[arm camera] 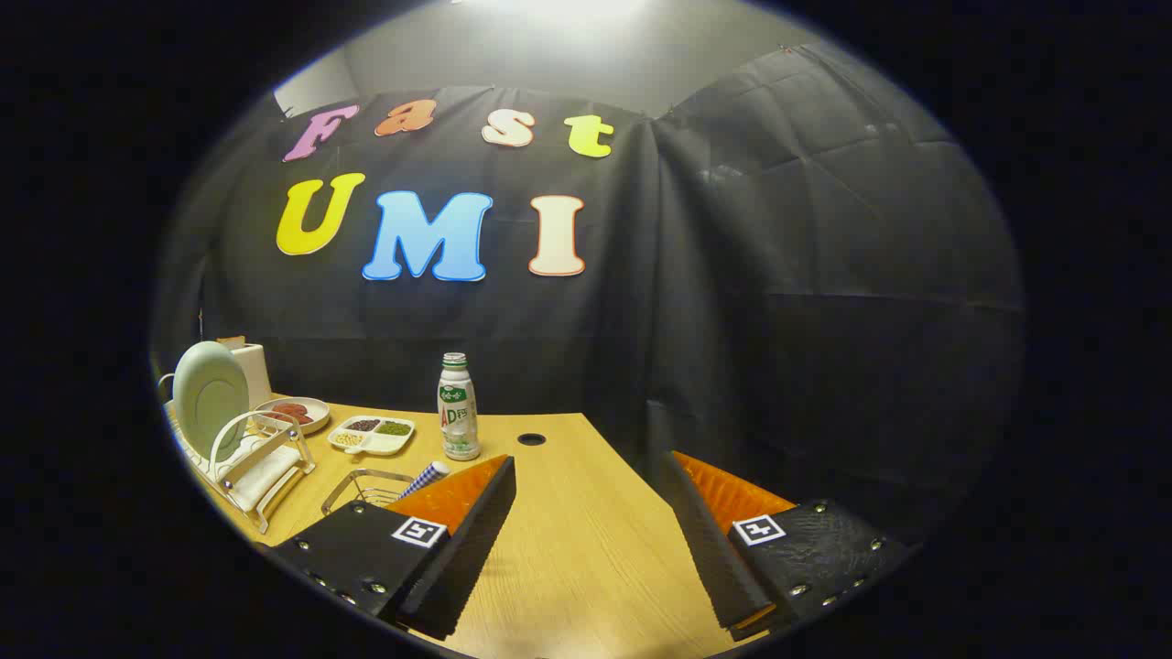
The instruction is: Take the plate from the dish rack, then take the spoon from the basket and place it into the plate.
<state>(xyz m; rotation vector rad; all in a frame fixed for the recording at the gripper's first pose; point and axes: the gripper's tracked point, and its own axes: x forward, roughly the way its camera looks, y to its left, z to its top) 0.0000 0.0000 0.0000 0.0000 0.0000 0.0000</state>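
A pale green plate (211,395) stands upright in the white dish rack (261,467), far to the left of my fingers. A wire basket (362,490) sits just beyond the left finger, partly hidden by it. A spoon handle with a blue checked pattern (428,477) sticks up out of the basket. My gripper (586,471) is open, its fingers spread wide over bare wooden table (586,549), with nothing between them.
A white bottle with a green cap (457,408) stands ahead of the left finger. A divided white tray of beans (372,435) and a round dish of red food (295,414) lie behind the rack. The table has a small round hole (531,439), and its right edge runs near the right finger.
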